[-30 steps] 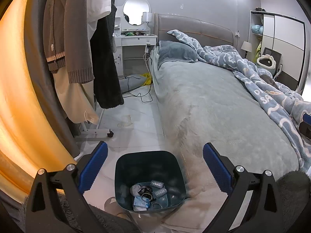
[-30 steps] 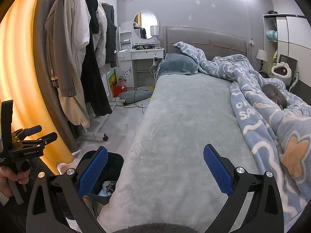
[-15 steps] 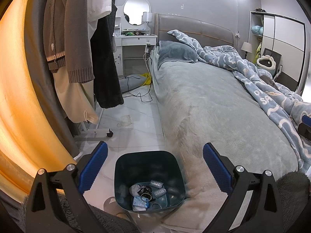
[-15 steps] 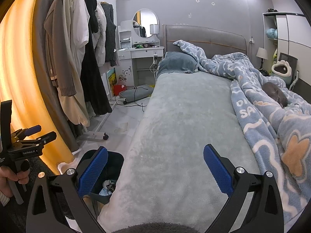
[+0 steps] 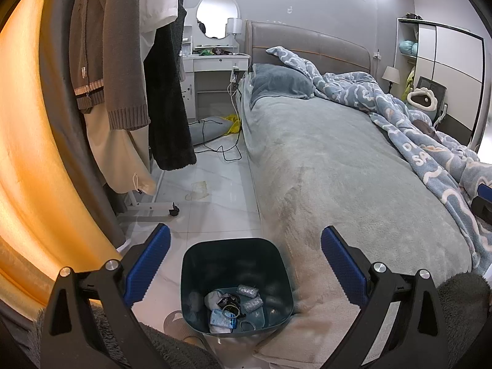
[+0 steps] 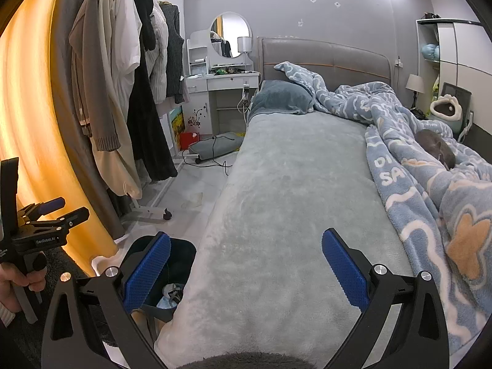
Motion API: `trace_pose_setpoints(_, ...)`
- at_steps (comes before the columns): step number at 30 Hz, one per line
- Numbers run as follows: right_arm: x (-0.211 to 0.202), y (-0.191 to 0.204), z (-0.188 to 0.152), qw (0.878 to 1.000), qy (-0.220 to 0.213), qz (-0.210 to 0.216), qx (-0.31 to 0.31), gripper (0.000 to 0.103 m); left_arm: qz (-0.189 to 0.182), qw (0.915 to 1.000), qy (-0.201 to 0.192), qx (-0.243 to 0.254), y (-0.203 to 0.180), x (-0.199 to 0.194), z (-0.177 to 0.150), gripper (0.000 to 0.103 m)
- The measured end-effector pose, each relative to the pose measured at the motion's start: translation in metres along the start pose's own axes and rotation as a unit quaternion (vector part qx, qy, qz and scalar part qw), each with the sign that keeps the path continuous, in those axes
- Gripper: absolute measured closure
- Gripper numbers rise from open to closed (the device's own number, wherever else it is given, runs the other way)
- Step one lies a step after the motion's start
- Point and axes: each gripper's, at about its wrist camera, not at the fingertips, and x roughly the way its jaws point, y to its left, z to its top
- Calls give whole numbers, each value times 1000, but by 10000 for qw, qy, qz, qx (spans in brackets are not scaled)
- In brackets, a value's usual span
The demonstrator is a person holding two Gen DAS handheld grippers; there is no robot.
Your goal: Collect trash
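Observation:
A dark teal trash bin (image 5: 196, 289) stands on the white floor against the bed's near corner, holding several bits of trash (image 5: 229, 307): wrappers, a white wad, a blue packet. My left gripper (image 5: 244, 269) hangs open just above the bin with nothing between its blue pads. My right gripper (image 6: 246, 272) is open and empty over the grey bedspread (image 6: 292, 200); the bin (image 6: 181, 253) shows behind its left finger. The left gripper (image 6: 46, 224) appears at the far left of the right wrist view, held by a hand. A pale scrap (image 5: 198, 191) lies on the floor farther ahead.
A rolling clothes rack (image 5: 147, 206) with hanging coats lines the left beside an orange curtain. Cables (image 5: 227, 150) and a grey cushion lie on the floor near a white dressing table (image 5: 215, 61). A crumpled blue blanket (image 6: 430, 184) and a grey cat (image 6: 436, 150) occupy the bed's right side.
Both views have drifted only slightly; the bin sits a touch higher in the left wrist view. Both grippers stay open and empty.

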Motion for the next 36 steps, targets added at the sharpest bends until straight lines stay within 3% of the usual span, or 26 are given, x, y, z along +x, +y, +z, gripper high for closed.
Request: trace_pose_setpoints(36, 0, -2, 2, 10000, 7, 7, 0, 3, 12, 10000, 20, 14, -1, 0, -1, 3)
